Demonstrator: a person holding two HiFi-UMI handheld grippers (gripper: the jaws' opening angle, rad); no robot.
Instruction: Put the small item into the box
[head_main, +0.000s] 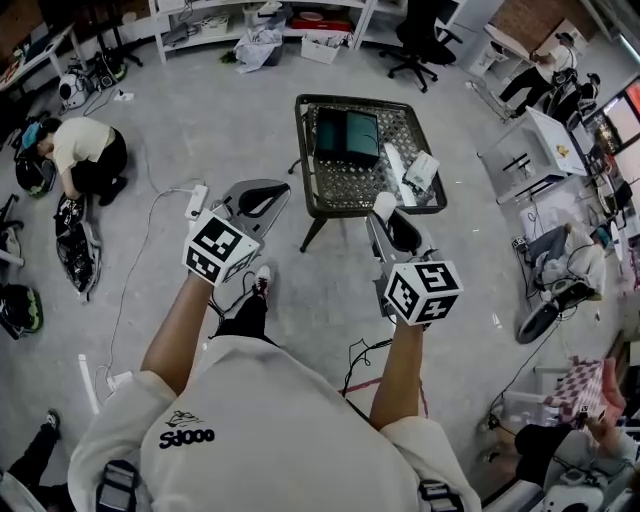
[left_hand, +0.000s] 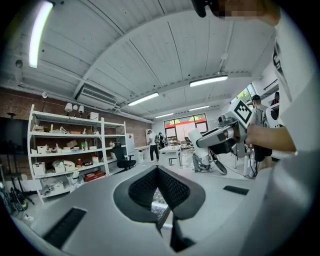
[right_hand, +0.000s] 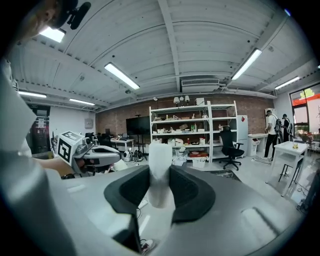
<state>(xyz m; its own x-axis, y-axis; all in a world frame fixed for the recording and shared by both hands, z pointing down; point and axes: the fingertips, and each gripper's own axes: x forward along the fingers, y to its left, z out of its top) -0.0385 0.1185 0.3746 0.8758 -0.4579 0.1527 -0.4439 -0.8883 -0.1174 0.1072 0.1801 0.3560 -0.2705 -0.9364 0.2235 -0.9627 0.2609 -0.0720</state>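
Note:
In the head view a small black mesh-top table (head_main: 335, 195) stands ahead of me. On its far side sits a dark box (head_main: 347, 136), and white packets (head_main: 415, 170) lie at its right. My right gripper (head_main: 384, 212) hovers at the table's near edge, shut on a small white cylindrical item (head_main: 383, 205). In the right gripper view that item (right_hand: 160, 155) stands upright between the pads of the right gripper (right_hand: 160, 174). My left gripper (head_main: 284, 190) is held left of the table. Its jaws meet with nothing between them in the left gripper view (left_hand: 158, 172).
A person (head_main: 85, 150) crouches on the floor at far left among gear and cables. Shelving (head_main: 260, 20) and an office chair (head_main: 415, 40) line the back. White tables (head_main: 530, 150) and more people stand at the right. My shoe (head_main: 262, 280) is below the left gripper.

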